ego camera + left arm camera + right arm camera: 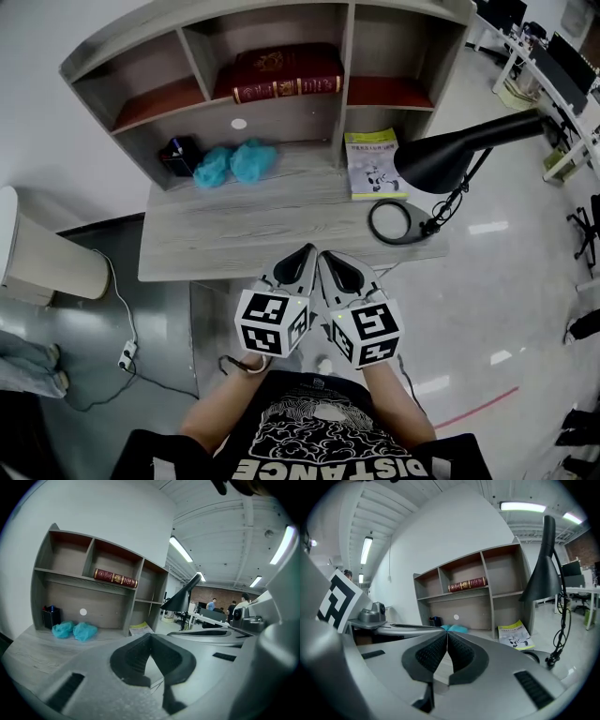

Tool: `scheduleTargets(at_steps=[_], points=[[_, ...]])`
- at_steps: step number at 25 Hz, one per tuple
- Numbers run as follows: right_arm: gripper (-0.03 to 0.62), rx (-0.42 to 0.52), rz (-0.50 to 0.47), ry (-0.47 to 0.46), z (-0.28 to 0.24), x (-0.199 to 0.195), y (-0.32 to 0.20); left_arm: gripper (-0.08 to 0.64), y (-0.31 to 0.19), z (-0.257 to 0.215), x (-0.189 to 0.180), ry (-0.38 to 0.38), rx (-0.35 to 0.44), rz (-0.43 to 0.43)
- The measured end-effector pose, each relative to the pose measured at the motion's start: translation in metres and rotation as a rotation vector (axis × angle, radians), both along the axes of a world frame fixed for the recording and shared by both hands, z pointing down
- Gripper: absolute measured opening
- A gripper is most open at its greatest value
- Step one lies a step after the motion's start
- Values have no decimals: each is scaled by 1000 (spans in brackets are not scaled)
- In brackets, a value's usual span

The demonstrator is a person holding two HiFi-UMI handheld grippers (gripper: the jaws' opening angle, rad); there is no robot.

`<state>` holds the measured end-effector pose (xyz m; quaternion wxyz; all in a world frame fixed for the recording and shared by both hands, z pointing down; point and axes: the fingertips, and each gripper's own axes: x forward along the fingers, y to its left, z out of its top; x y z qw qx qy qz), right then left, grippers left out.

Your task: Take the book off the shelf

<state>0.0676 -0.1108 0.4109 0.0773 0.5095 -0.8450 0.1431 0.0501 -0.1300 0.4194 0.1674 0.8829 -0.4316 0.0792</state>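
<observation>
A dark red book with gold print lies flat in the middle upper compartment of the grey shelf unit. It shows as well in the left gripper view, book, and in the right gripper view, book. My left gripper and right gripper hang side by side over the desk's near edge, well short of the shelf. Both are shut with nothing between the jaws.
On the grey desk lie two teal cloth bundles, a black pen holder and a yellow-green booklet. A black desk lamp with a round base stands at the right. A beige bin stands left of the desk.
</observation>
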Motion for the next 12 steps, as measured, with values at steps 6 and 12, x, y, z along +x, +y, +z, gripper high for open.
scheduleTargets(at_steps=[6,12], points=[[17,2,35,18,-5,-23,-46,6,-48,-5,-22,15,7,36],[17,5,79,37,-10,-45,-85,6,-88,-11,-43,33,15,77]])
